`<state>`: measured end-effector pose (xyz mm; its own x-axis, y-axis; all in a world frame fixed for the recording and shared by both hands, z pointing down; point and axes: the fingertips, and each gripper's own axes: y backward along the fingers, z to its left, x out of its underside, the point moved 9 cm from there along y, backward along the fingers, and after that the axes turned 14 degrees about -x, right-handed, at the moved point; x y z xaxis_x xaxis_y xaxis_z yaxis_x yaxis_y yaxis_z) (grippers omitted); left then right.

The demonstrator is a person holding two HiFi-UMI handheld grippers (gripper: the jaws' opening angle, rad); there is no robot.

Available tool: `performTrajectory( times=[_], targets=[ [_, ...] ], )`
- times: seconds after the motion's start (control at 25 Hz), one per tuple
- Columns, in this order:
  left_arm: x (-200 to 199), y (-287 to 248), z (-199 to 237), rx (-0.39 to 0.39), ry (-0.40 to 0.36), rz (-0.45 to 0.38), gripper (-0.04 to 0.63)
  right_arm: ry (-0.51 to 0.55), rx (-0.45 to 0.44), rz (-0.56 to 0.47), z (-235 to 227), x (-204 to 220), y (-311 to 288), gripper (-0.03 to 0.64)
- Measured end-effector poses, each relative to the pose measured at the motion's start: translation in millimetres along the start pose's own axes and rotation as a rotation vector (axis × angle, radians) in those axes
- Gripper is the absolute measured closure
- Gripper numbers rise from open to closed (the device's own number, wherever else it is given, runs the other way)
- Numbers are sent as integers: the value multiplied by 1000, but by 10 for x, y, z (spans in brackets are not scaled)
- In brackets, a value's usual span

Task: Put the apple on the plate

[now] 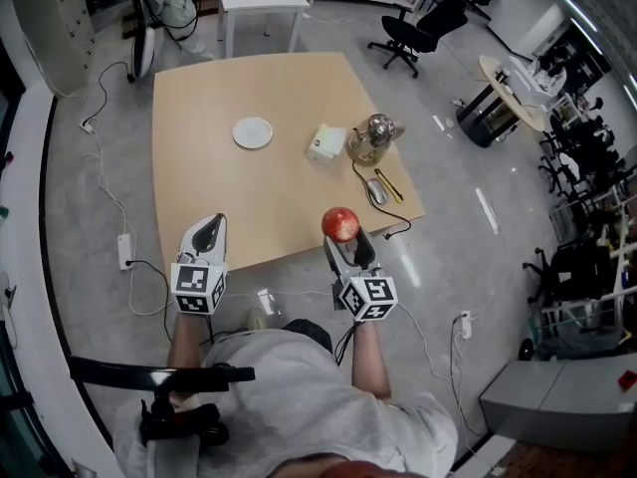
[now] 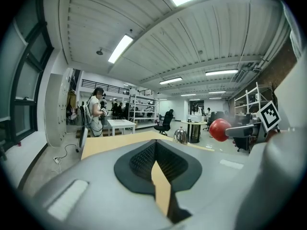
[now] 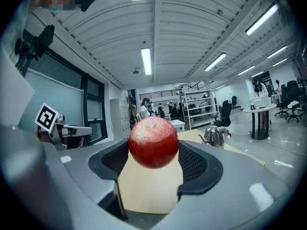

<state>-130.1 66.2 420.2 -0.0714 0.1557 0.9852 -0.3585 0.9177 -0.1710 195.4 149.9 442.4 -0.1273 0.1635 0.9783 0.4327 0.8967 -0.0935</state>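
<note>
A red apple [image 1: 340, 224] sits between the jaws of my right gripper [image 1: 344, 235], which is shut on it above the table's near edge. In the right gripper view the apple [image 3: 153, 143] fills the gap between the black pads. A small white plate [image 1: 253, 132] lies far ahead on the wooden table [image 1: 209, 187], left of centre. My left gripper [image 1: 207, 233] is shut with nothing in it, held over the near left edge; in its own view the pads [image 2: 144, 161] meet, and the apple [image 2: 219, 129] shows off to the right.
A white box [image 1: 324, 143], a metal kettle [image 1: 371, 139], a mouse [image 1: 377, 190] and a yellow pen [image 1: 389, 184] stand on the table's right side. Cables run on the floor at left. A white table and office chairs stand beyond; a person stands at the far end.
</note>
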Motion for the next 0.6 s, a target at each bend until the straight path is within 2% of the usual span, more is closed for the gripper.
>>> performTrajectory(
  times=[0.28, 0.6],
  targets=[
    [78, -124, 68, -2, 15, 15, 575, 0, -8, 11, -45, 25, -137, 287],
    [37, -148, 174, -44, 14, 24, 575, -8, -46, 22, -75, -2, -351, 287]
  ],
)
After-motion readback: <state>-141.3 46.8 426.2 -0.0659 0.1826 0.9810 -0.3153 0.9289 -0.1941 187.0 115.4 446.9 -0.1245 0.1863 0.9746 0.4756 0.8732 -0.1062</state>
